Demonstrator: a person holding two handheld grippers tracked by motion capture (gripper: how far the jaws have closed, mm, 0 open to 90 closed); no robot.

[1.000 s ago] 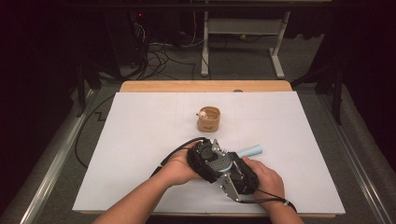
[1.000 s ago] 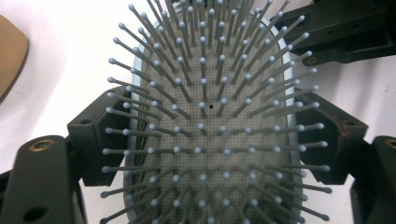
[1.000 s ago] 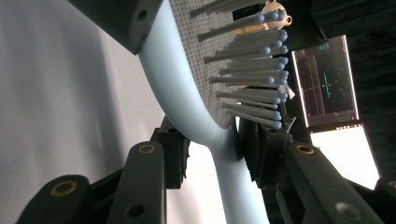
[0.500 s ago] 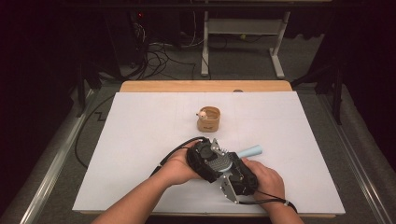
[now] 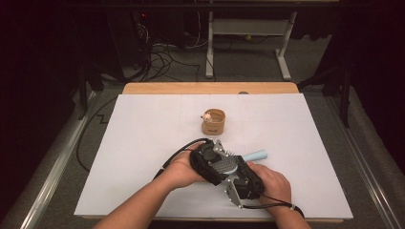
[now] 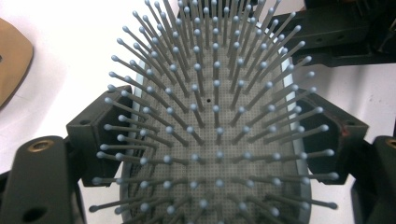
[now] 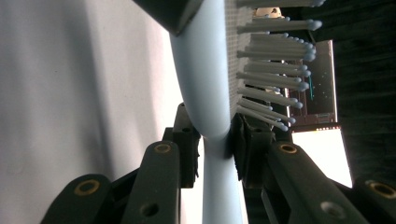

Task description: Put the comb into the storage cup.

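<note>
A light blue hairbrush with grey ball-tipped bristles is held above the white sheet between both hands, its handle pointing right. My left gripper is shut on the brush head, with one pad on each side edge. My right gripper is shut on the brush's narrow neck, which its jaws have just been closing on. In the high view the left gripper and the right gripper sit close together near the table's front.
A small wooden cup with a little figure on its rim stands on the white sheet, beyond the hands. The wooden table edge lies at the back, with cables and a desk frame on the floor behind.
</note>
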